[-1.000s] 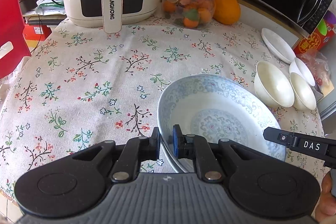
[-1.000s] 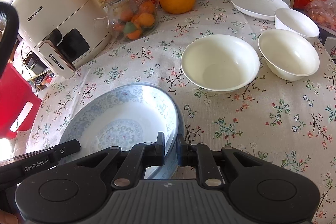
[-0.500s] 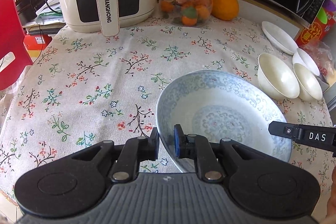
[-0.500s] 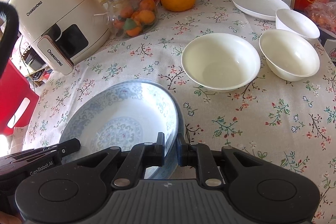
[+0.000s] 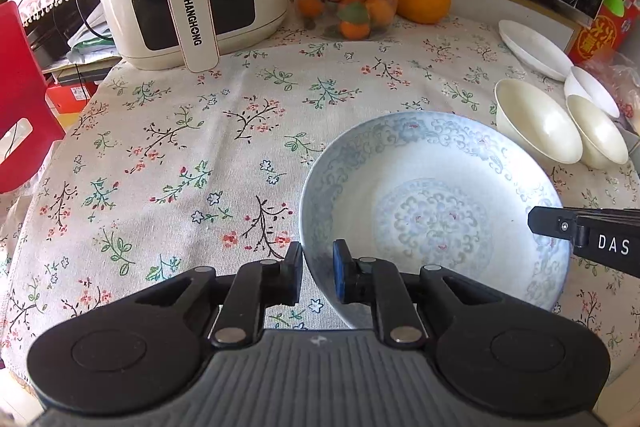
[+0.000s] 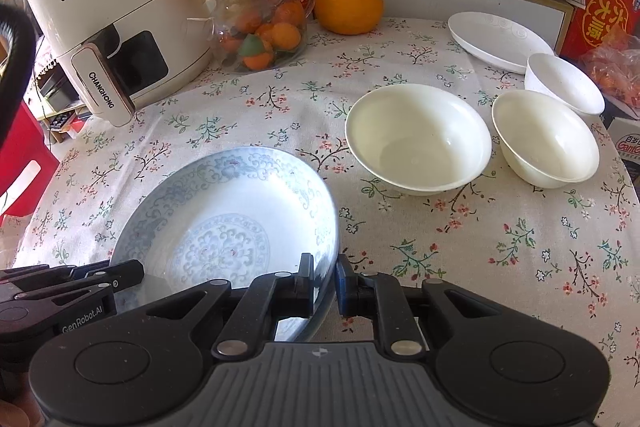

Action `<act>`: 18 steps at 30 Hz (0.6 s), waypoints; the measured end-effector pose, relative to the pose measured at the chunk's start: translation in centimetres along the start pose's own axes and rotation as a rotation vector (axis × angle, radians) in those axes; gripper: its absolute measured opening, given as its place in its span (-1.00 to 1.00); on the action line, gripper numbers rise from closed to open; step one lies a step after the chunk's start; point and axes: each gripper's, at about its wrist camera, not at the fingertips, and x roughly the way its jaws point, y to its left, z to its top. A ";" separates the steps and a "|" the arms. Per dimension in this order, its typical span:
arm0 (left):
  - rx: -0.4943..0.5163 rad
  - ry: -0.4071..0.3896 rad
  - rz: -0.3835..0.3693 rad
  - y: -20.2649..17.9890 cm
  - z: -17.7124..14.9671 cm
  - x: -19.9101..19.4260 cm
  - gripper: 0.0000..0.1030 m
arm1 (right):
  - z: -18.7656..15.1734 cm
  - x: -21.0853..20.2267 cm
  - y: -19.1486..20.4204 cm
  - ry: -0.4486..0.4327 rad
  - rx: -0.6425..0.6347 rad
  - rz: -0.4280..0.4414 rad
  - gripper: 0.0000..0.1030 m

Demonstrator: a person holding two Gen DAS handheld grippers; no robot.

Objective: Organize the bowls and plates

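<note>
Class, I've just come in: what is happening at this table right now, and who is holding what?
A person holds two tongs, both clamped on the rim of the blue plate: the left tongs on its left edge, the right tongs on its right edge. The plate sits tilted over the flowered cloth. Three white bowls and a white plate wait at the right, untouched.
</note>
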 end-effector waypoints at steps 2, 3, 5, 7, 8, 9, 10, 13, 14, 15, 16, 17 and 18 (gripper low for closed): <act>0.004 -0.001 0.004 0.0 0.0 -0.1 -0.74 | 0.0 0.1 0.0 -0.004 -0.014 -0.009 -0.83; 0.003 0.000 0.003 0.0 0.0 -0.1 -0.74 | -0.1 0.2 0.2 -0.006 -0.021 -0.017 -0.83; 0.002 0.001 0.003 0.0 0.1 -0.1 -0.75 | -0.2 0.4 0.3 -0.003 -0.035 -0.030 -0.83; 0.008 -0.002 0.006 0.0 0.0 -0.1 -0.75 | -0.3 0.7 0.2 0.007 -0.036 -0.035 -0.83; 0.010 -0.003 0.007 0.0 0.0 -0.1 -0.75 | -0.3 0.8 0.3 0.005 -0.044 -0.038 -0.83; 0.012 -0.002 0.007 0.0 0.0 0.0 -0.75 | -0.4 0.8 0.5 0.004 -0.050 -0.041 -0.83; 0.014 -0.002 0.008 0.0 0.1 0.0 -0.75 | -0.3 0.8 0.4 0.004 -0.048 -0.042 -0.83; 0.012 -0.002 0.006 0.0 0.1 0.0 -0.75 | -0.3 0.8 0.4 0.005 -0.046 -0.040 -0.83; 0.012 -0.001 0.006 0.0 0.1 -0.1 -0.75 | -0.3 0.8 0.4 0.006 -0.046 -0.040 -0.83; 0.012 -0.001 0.005 0.0 0.1 0.0 -0.75 | -0.3 0.8 0.4 0.006 -0.047 -0.042 -0.83; 0.012 -0.001 0.005 0.0 0.1 0.0 -0.75 | -0.3 0.9 0.5 0.007 -0.050 -0.044 -0.83; 0.012 -0.001 0.006 0.0 0.1 0.0 -0.75 | -0.3 0.9 0.6 0.008 -0.052 -0.045 -0.83; 0.012 -0.001 0.005 0.1 0.1 0.0 -0.75 | -0.3 0.9 0.6 0.009 -0.052 -0.046 -0.82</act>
